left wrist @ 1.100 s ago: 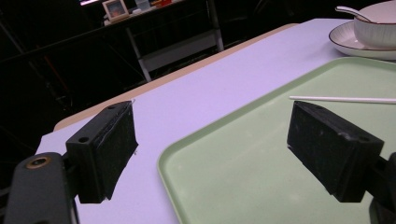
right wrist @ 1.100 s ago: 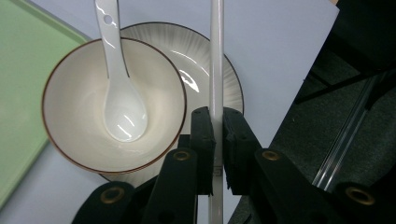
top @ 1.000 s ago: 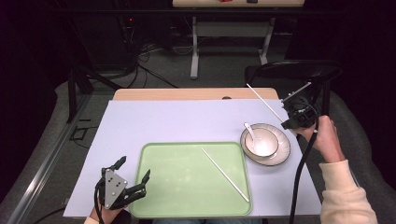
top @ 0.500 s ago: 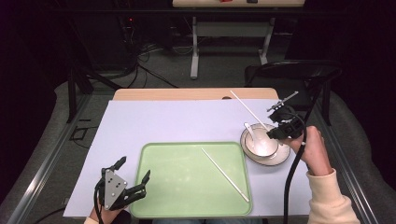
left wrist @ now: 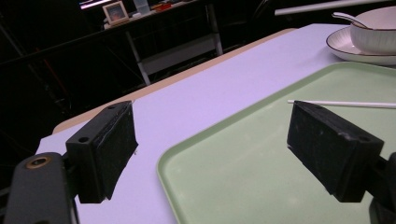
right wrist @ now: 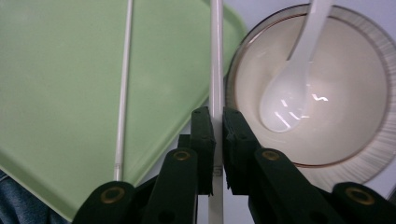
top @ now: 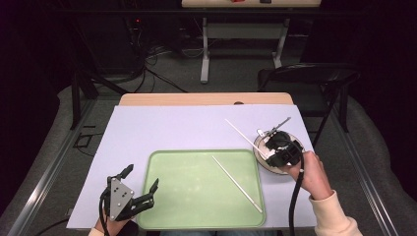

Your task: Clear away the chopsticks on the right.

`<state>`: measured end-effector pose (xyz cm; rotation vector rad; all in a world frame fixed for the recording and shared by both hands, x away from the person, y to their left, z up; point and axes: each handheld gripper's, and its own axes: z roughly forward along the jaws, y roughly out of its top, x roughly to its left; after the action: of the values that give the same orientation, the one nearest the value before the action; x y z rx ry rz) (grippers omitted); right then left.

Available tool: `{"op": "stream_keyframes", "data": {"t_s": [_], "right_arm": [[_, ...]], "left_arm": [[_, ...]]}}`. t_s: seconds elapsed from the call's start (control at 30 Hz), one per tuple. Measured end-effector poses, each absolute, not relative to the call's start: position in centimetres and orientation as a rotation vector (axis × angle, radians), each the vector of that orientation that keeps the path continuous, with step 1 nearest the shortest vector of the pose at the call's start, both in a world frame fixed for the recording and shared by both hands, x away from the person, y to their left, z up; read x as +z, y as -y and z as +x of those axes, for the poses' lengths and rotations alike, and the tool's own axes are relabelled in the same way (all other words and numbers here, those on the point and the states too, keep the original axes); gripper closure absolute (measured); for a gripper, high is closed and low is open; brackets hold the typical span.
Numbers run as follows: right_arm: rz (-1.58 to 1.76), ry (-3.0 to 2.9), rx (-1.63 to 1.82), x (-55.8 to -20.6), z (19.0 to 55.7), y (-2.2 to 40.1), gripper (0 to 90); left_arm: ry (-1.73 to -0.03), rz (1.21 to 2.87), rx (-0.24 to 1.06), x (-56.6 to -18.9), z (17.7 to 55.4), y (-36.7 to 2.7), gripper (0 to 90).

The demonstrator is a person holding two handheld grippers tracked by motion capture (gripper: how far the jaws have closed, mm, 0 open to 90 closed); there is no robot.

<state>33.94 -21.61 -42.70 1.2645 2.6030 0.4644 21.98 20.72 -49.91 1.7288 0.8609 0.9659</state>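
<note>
We hold one chopstick clenched between the right gripper jaws; it runs forward from them, passing between the tray and the bowl. It looks thin, stiff, light and smooth, so it may pivot; we judge a grasp nearer mid-length steadier. The second chopstick lies on the tray, left of the jaws. The left gripper jaws stand released, straddling the tray edge.

Bowl (spoon inside), black chair

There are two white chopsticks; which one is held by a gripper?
The chopstick clamped in the right gripper, raised beside the bowl. The other chopstick lies flat on the green tray, untouched.
</note>
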Motion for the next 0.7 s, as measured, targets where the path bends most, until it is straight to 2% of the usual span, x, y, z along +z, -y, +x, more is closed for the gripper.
{"op": "stream_keyframes", "data": {"t_s": [0.37, 0.7], "right_arm": [[1.281, -2.697, 0.378, -47.2, 33.2, 19.2, 83.8], [1.290, -2.749, 0.327, -49.3, 32.7, 18.7, 83.7]], "left_arm": [[-0.863, 1.726, 0.963, -49.9, 21.9, -20.8, 15.4], [-0.864, 1.726, 0.964, -49.9, 21.9, -20.8, 15.4]]}}
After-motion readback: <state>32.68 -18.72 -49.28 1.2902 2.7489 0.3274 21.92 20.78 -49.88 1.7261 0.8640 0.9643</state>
